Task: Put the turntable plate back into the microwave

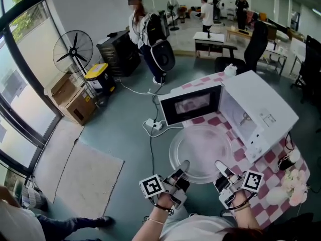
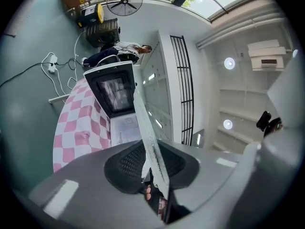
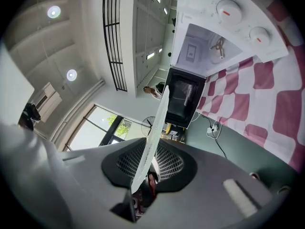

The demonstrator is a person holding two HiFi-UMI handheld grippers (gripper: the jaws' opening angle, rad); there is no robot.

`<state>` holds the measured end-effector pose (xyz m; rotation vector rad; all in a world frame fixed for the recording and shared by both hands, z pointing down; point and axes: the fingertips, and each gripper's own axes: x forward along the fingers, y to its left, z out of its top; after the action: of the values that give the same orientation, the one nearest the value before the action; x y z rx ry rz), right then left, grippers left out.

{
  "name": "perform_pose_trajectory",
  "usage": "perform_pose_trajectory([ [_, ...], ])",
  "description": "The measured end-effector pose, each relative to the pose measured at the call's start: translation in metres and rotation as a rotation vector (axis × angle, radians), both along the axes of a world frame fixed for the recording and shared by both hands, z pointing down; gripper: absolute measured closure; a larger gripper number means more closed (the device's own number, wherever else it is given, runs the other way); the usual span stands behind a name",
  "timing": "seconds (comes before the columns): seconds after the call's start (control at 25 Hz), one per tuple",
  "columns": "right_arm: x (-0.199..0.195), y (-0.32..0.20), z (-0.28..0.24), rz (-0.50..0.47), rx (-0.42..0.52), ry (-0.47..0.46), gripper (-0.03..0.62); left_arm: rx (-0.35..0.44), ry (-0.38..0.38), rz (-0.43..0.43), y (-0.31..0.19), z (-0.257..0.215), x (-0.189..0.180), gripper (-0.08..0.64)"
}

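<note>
Both of my grippers hold the glass turntable plate [image 1: 200,152] by the rim farthest from the microwave [image 1: 263,113]. My left gripper [image 1: 183,167] pinches that rim on one side. My right gripper [image 1: 220,167] pinches it a little further along. In each gripper view the plate runs edge-on between the dark pads, so both pairs of jaws are closed on glass, not spread and not empty.

The plate floats roughly level just in front of the microwave, between me and its open cavity. The door [image 1: 190,104] stands swung wide to the left of the opening. None of the plate is inside yet.

I judge the task about half done: the plate is lifted and faces the opening. Left to do: slide it into the cavity, seat it on the drive hub, and let go.

The head view alone shows the whole round plate, both grips at once, and the pink checked cloth [image 1: 273,182] under the microwave. It also shows people and a standing fan [image 1: 73,50] well beyond the microwave.

The right gripper view shows the two control knobs [image 3: 229,9] and a small hub [image 3: 218,45] on the cavity floor. The left gripper view shows mainly the door's dark window, with the pale cavity just beside it.
</note>
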<state>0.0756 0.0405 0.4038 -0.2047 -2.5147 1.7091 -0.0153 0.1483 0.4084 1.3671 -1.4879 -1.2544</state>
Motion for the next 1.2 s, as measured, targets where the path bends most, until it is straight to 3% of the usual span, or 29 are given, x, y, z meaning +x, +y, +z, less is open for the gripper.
perform_pose_trajectory([
  [0.32, -0.029, -0.037, 0.011, 0.170, -0.011, -0.008, 0.529, 0.004, -0.008, 0.177, -0.056, 0.014, -0.046, 0.502],
  [0.48, -0.048, -0.046, 0.007, 0.276, -0.029, -0.042, 0.529, -0.016, -0.043, 0.308, -0.081, 0.009, -0.075, 0.502],
  [0.72, -0.068, -0.063, 0.002, 0.444, -0.035, -0.050, 0.529, 0.020, -0.099, 0.503, -0.122, -0.004, -0.106, 0.502],
  [1.2, -0.058, -0.083, 0.011, 0.792, -0.029, -0.028, 0.529, 0.026, -0.088, 0.851, -0.187, 0.011, -0.103, 0.497],
])
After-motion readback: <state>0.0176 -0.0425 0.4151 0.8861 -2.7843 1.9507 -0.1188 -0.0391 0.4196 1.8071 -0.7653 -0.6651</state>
